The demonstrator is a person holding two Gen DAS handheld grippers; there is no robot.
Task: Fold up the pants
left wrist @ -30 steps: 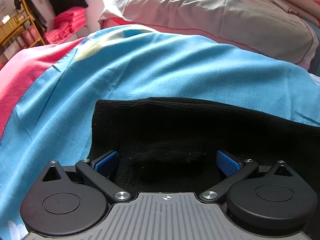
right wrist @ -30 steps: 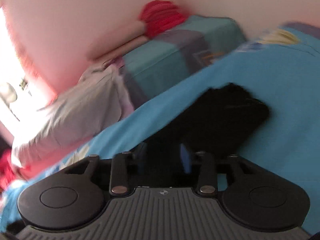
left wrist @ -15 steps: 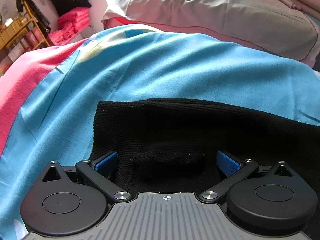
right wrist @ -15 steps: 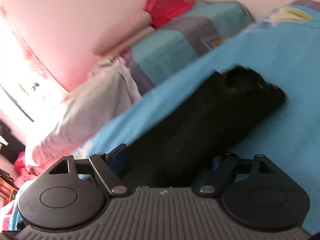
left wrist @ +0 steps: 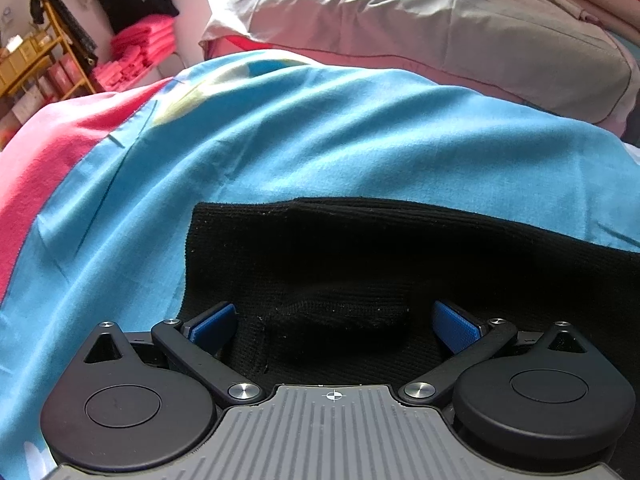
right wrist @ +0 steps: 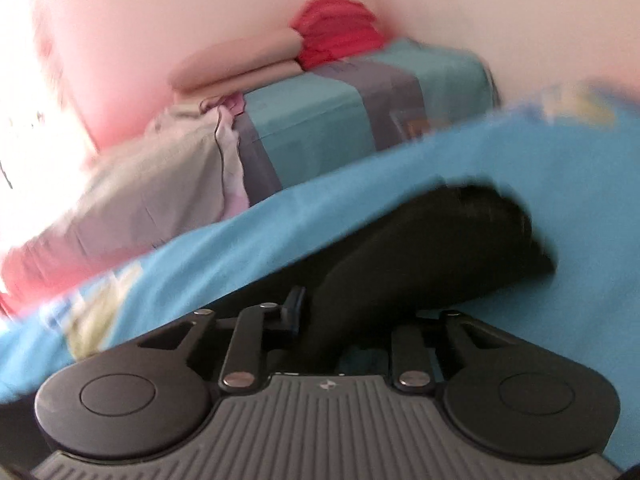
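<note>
Left wrist: left gripper [left wrist: 334, 322] jaws wide, black pants [left wrist: 360, 264] bunched between pads, untouched. Right gripper [right wrist: 340, 320] jaws narrow, clamping pants [right wrist: 432, 248] on blue sheet [right wrist: 520, 152].

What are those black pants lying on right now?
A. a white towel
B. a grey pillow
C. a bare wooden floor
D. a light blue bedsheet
D: in the left wrist view the black pants lie spread flat on the light blue bedsheet, with the grey pillow well behind them; the left hand-held gripper has its blue fingers spread wide over the cloth.
</note>
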